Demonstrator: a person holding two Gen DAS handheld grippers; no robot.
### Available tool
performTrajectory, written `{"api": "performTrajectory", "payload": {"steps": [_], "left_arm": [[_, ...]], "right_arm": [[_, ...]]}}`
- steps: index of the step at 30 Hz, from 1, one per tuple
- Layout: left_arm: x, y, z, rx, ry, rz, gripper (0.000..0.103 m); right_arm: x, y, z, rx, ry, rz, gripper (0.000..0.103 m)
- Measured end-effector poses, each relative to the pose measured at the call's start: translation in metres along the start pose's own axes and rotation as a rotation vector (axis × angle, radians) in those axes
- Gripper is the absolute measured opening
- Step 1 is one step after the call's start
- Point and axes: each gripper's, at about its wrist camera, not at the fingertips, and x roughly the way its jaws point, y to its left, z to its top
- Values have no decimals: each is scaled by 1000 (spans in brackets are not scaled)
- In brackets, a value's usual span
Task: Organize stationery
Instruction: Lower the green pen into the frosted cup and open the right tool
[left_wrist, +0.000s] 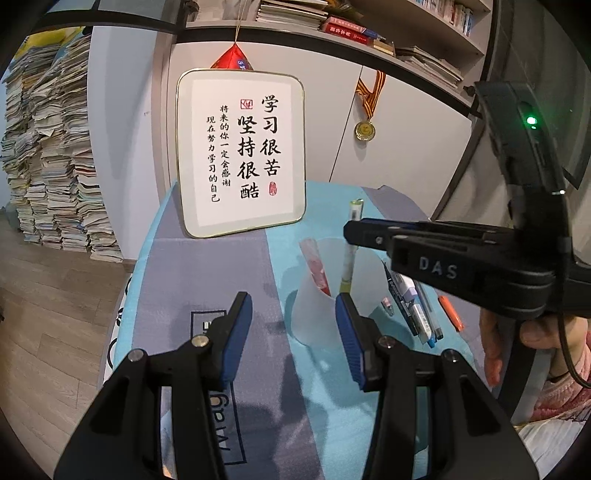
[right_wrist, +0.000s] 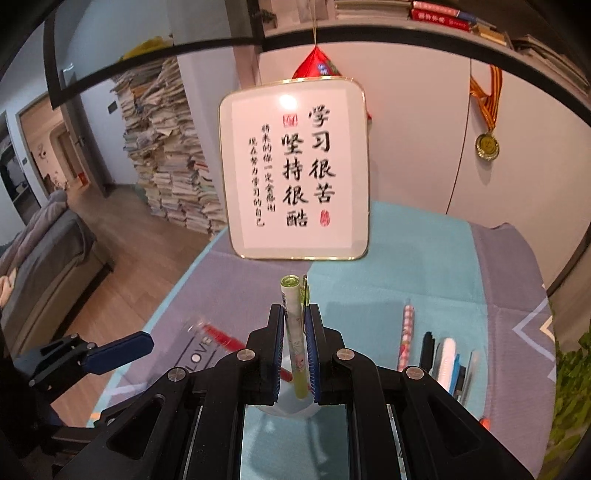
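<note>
You are holding the slim pen with the yellow-green cap and patterned white barrel (right_wrist: 295, 332) upright, clamped between the blue pads of the right gripper (right_wrist: 295, 350). Its lower end is standing inside the translucent white plastic cup (left_wrist: 317, 295), where a red pen (left_wrist: 316, 267) is already leaning. The cup is sitting on the teal and grey tablecloth (left_wrist: 207, 266).

Your left gripper (left_wrist: 293, 328) is hovering just before the cup with its jaws apart and nothing between them; its right pad is lying close to the cup's wall, and contact cannot be confirmed.

To the right of the cup, a row of loose pens (left_wrist: 417, 306) and an orange marker (left_wrist: 451, 313) are lying on the cloth. A pink checked pen (right_wrist: 406, 336) is lying beside them.

Behind the cup, a gold-rimmed white calligraphy plaque (left_wrist: 242, 151) is standing upright.
</note>
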Motion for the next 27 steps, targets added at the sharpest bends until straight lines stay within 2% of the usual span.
{"api": "performTrajectory", "payload": {"steps": [5, 8, 12, 15, 21, 24, 27], "left_arm": [[2, -1, -1, 1, 10, 1, 45], [1, -6, -2, 10, 12, -2, 45], [-1, -16, -4, 29, 7, -20, 43], [-4, -32, -9, 69, 11, -69, 43], [4, -79, -19, 170, 71, -207, 37], [22, -102, -24, 197, 129, -238, 36], [46, -119, -29, 205, 188, -233, 32]], "right_arm": [[6, -1, -2, 13, 23, 17, 13], [-1, -3, -3, 28, 8, 23, 13], [-28, -12, -3, 63, -50, 38, 13], [-52, -30, -10, 93, -82, 0, 13], [-48, -93, -54, 245, 39, -110, 13], [-38, -115, -81, 297, 107, -138, 13], [-33, -129, -100, 333, 146, -113, 13]]}}
